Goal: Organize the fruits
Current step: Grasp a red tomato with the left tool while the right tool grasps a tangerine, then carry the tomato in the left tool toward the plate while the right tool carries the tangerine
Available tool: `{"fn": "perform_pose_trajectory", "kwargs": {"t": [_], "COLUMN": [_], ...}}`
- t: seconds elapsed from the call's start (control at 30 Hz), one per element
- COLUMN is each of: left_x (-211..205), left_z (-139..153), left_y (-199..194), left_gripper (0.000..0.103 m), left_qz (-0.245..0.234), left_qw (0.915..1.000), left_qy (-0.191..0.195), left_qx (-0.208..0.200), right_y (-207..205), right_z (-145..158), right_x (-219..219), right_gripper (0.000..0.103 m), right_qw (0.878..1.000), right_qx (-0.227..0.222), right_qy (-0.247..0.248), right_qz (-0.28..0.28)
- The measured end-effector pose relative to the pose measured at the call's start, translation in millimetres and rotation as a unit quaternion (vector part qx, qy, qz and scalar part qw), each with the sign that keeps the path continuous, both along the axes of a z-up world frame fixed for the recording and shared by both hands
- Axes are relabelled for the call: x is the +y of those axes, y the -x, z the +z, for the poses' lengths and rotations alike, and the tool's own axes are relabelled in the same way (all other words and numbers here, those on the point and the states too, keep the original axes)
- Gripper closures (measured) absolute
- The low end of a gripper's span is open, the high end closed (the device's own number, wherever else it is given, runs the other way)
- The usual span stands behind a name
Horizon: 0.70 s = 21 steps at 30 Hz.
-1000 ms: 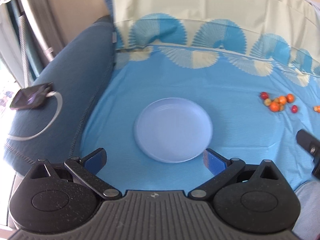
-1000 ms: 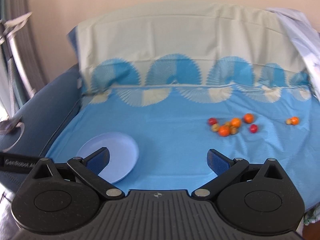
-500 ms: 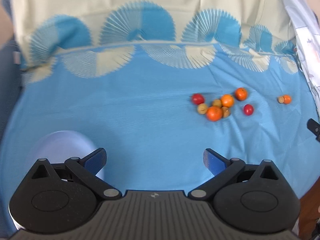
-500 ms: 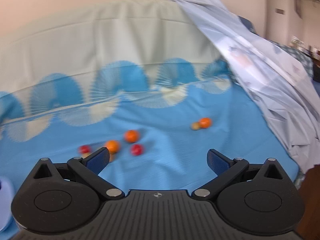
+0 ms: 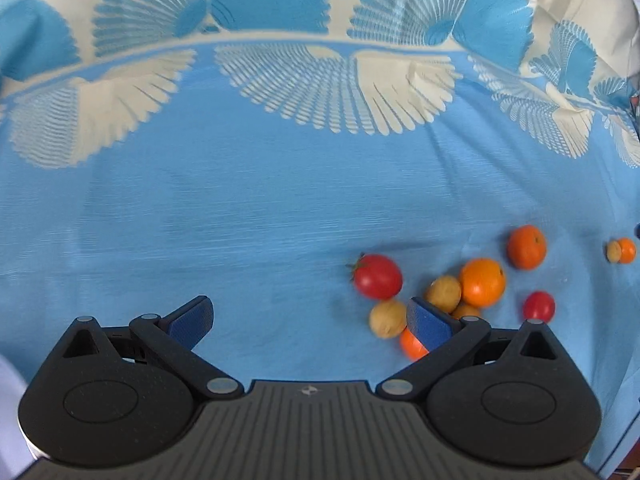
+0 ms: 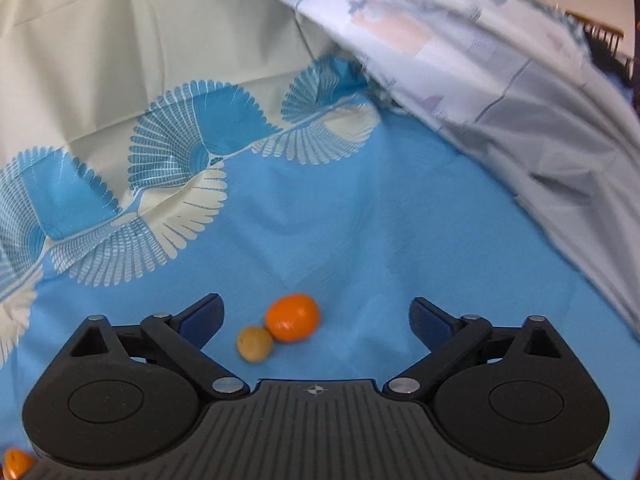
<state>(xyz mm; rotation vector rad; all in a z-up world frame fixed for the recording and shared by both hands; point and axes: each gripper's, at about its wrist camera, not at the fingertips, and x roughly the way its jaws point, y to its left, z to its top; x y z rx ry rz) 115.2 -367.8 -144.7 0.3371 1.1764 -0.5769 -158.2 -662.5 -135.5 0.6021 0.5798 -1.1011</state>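
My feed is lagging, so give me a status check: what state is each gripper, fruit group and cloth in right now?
left gripper: open, empty, above bare cloth beside the cluster.
right gripper: open, jaws just narrowing slightly, nothing gripped.
orange and tan pair: touching, resting loose on the cloth between the right fingers.
fruit cluster: bunched loosely, ungrasped.
blue cloth: spread out, lightly creased.

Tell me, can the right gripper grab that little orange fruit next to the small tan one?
Probably yes. The right gripper has its jaws wide apart, just closing slightly, with the small round orange fruit lying between them on the blue cloth. The small tan fruit touching it might get nudged.
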Motion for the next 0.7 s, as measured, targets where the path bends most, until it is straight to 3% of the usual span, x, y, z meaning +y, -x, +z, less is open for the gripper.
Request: {"fn": "perform_pose_trajectory", "kwargs": {"t": [0.13, 0.27, 0.3, 0.37, 0.43, 0.47, 0.57, 0.7], "left_x": [-14.3, -24.5, -26.4, -28.1, -27.1, -26.4, -22.6, -10.3], "left_z": [-14.4, -24.5, -25.3, -23.5, -16.0, -11.5, 2.6, 6.3], "left_y": [-11.6, -18.8, -20.8, -22.5, -19.6, -18.1, -11.7, -13.3], "left_gripper": [0.000, 0.001, 0.009, 0.024, 0.057, 0.065, 0.065, 0.065], "left_qz": [-0.001, 0.003, 0.011, 0.030, 0.007, 0.002, 0.000, 0.011], "left_qw": [0.9996, 0.9982, 0.9979, 0.9981, 0.9978, 0.9971, 0.9989, 0.9988], "left_qy": [0.002, 0.008, 0.014, 0.012, 0.033, 0.038, 0.036, 0.033], "left_qx": [0.029, 0.059, 0.062, 0.052, 0.058, 0.065, 0.031, 0.034], "right_y": [-20.8, -39.4, -41.4, -40.5, -34.5, -29.7, -19.1, -6.3], "right_z": [-28.6, -34.7, -34.1, -28.9, -23.5, -20.9, -8.5, 14.0], "right_x": [-25.3, -20.3, -19.8, -17.4, -16.1, -13.4, 0.0, 19.7], "right_gripper": [0.021, 0.020, 0.026, 0.053, 0.059, 0.059, 0.059, 0.059], "right_qw": [0.997, 0.997, 0.996, 0.997, 0.998, 0.998, 0.999, 1.000], "right_qx": [0.006, 0.058, 0.067, 0.066, 0.047, 0.045, 0.032, 0.006], "right_qy": [-0.076, -0.059, -0.056, -0.041, -0.050, -0.047, -0.013, 0.002], "right_qz": [-0.006, 0.002, -0.003, -0.007, -0.005, -0.004, 0.008, 0.018]}}
